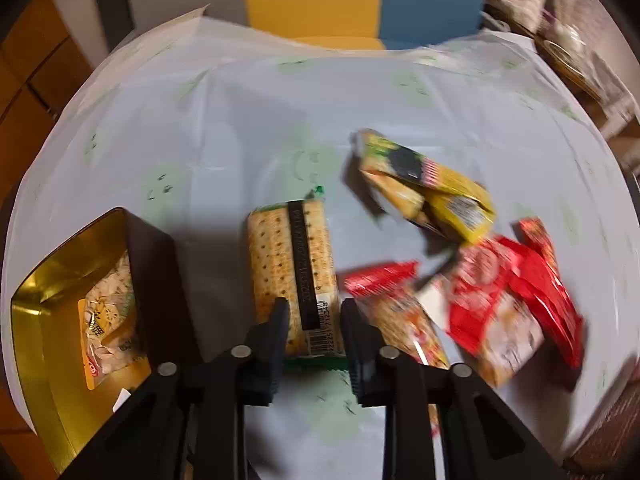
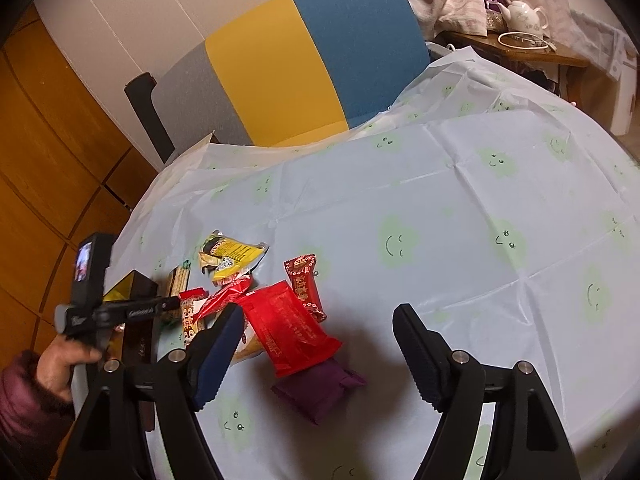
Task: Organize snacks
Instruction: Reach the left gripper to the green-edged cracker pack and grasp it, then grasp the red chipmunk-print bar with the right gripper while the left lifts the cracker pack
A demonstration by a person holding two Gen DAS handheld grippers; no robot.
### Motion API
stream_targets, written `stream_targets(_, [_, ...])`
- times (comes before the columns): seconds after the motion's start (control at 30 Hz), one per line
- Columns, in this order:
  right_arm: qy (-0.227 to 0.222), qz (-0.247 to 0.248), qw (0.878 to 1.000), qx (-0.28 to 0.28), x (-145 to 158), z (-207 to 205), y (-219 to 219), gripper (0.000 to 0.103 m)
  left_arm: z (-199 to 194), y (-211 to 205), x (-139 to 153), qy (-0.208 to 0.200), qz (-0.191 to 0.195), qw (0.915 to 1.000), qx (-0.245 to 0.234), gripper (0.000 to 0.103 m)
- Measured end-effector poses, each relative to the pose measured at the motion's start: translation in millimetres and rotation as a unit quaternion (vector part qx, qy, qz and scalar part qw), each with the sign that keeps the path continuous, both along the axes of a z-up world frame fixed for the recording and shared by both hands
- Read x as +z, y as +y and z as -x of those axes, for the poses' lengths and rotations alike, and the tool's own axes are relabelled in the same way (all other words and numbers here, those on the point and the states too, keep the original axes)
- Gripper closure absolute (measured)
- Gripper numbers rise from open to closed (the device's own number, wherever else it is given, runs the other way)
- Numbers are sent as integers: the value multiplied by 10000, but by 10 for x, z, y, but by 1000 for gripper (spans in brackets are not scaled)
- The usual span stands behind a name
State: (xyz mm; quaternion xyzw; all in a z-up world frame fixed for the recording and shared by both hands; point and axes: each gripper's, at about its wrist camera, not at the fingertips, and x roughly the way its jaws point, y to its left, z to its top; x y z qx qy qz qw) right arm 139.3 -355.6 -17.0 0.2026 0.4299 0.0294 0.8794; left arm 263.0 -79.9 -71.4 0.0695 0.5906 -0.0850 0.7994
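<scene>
Snacks are mostly loose on the surface [image 2: 460, 208], one bag already in the tin. Left tongs [image 1: 314, 320] partly open, fingers either side of the near end of the cracker pack [image 1: 294, 272]; contact not clear, so can't tell whether it's gripped. Cracker pack lies flat, long axis pointing away from the tongs. Just left of it: gold-lined tin [image 1: 48, 320] with dark outer walls, holding a clear bag of pale snacks [image 1: 110, 316]. Right of the left tongs: red-ended biscuit pack [image 1: 396, 304] just beside the right finger, then blurred red packets [image 1: 516, 292], with a yellow packet [image 1: 428, 188] farther out. Right tongs [image 2: 320, 344] wide open, holding nothing, above the surface. Between its fingers and slightly ahead: big red packet [image 2: 292, 328] overlapping a purple packet [image 2: 320, 392]. Small dark-red patterned packet [image 2: 306, 290] touches the big red one's far edge. Left hand [image 2: 64, 364] visible at the left edge, holding its gripper handle. Chair [image 2: 304, 64] in grey, yellow and blue stands behind the surface; teapot [image 2: 524, 14] on a side table far right.
</scene>
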Motion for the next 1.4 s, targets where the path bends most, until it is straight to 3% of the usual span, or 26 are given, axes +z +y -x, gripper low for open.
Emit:
stream_targets(0.07, [9, 51, 10000, -7, -4, 5, 10, 26, 113, -58, 21, 125, 282, 9992, -245, 99])
stream_targets(0.23, [55, 47, 9999, -109, -24, 7, -38, 26, 565, -233, 26, 273, 521, 9952, -782, 98])
stream_targets(0.37, [89, 77, 9999, -89, -32, 12, -23, 26, 692, -136, 296, -164, 595, 9954, -734, 85])
stream_targets(0.4, [82, 83, 9999, -72, -32, 13, -19, 26, 641, -72, 358, -264, 561, 9961, -629, 85])
stream_targets(0.5, [83, 111, 9999, -39, -33, 13, -2, 26, 405, 92, 425, -381, 504, 9978, -184, 70])
stream_targets(0.7, [98, 84, 9999, -18, -40, 5, 6, 24, -127, 50, 163, -61, 239, 9996, 125, 57])
stream_targets(0.77, [115, 104, 9999, 22, -44, -5, 23, 24, -231, 21, -5, 163, 210, 9996, 133, 38])
stream_targets(0.8, [123, 113, 9999, 30, -49, -7, 33, 24, -272, 16, -70, 192, 170, 9996, 148, 36])
stream_targets(1.0, [186, 175, 9996, 109, -73, -31, 80, 23, -404, 54, -230, 226, 330, 9988, 285, 36])
stream_targets(1.07, [200, 247, 9994, 151, -80, -41, 108, 23, -436, 79, -263, 222, 467, 9980, 355, 43])
stream_targets(1.1, [209, 288, 9992, 183, -85, -40, 123, 23, -393, 57, -261, 210, 504, 9977, 397, 43])
stream_targets(1.17, [230, 386, 9986, 288, -97, -42, 171, 23, -304, 90, -234, 185, 577, 9970, 485, 57])
stream_targets(1.23, [241, 521, 9973, 448, -107, -46, 249, 23, -139, 139, -194, 273, 784, 9948, 592, 57])
stream_targets(1.4, [394, 780, 9931, 781, -186, -62, 419, 24, 335, 79, -93, 158, 983, 9945, 329, 57])
